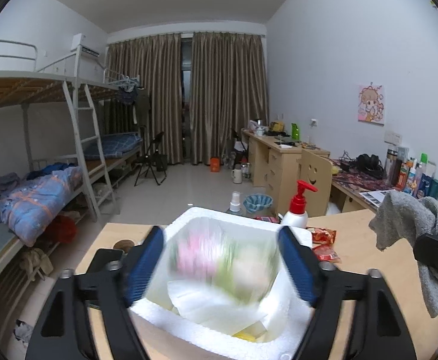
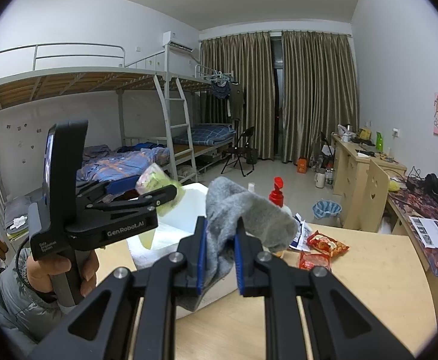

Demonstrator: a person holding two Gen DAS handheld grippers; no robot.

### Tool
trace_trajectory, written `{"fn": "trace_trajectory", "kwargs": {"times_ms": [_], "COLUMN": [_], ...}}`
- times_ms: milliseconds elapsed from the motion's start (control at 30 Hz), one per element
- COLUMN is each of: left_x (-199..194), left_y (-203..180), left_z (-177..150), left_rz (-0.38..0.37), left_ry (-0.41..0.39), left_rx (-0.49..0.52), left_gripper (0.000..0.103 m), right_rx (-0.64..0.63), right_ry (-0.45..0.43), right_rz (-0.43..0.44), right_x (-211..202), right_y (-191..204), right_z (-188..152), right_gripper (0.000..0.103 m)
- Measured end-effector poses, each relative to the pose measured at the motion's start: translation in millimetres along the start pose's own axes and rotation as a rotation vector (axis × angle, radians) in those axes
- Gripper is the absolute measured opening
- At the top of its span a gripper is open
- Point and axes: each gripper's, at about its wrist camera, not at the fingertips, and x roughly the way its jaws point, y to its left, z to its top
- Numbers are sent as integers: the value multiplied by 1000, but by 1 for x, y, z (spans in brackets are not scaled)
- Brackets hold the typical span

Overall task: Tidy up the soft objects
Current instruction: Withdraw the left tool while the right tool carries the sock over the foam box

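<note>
My left gripper (image 1: 219, 258) is open above a white foam box (image 1: 216, 324). A blurred plastic bag (image 1: 222, 264) with pink and green contents is between its blue pads, over the box; in the right wrist view the bag (image 2: 156, 186) sits at the left gripper's (image 2: 142, 190) fingertips. Whether the pads touch it I cannot tell. My right gripper (image 2: 220, 237) is shut on a grey towel (image 2: 243, 213), held above the wooden table (image 2: 369, 270) just right of the box (image 2: 171, 234). The towel also hangs at the right in the left wrist view (image 1: 411, 228).
A red-pump lotion bottle (image 1: 297, 207) stands behind the box. Red snack packets (image 2: 324, 246) lie on the table to its right. A desk with bottles and headphones (image 1: 369, 162) runs along the right wall. Bunk beds (image 1: 39, 180) stand on the left.
</note>
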Motion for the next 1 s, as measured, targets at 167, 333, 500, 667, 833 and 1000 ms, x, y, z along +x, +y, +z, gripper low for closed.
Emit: {"fn": "trace_trajectory", "kwargs": {"times_ms": [167,333,500,667,833,1000], "left_x": [-2,1,0,-4,-16,-32], "left_y": [2,0,0,1,3,17], "left_z": [-1,-2,-2,-1,-1,-1], "left_rz": [35,42,43,49,75,115], "left_ry": [-20,-10,-13,-27,-45,-68], "left_rx": [2,12,9,-2,3,-11], "left_gripper": [102,102,102,102,102,103], "right_rx": [-1,-1,-1,-3,-7,-2], "right_ry": [2,1,2,3,2,6], "right_rz": [0,2,1,6,24,51], "right_x": [1,0,1,2,6,13], "right_y": [0,0,0,0,3,6], "right_z": [0,0,0,0,1,1], "right_gripper": [20,20,20,20,20,20]}}
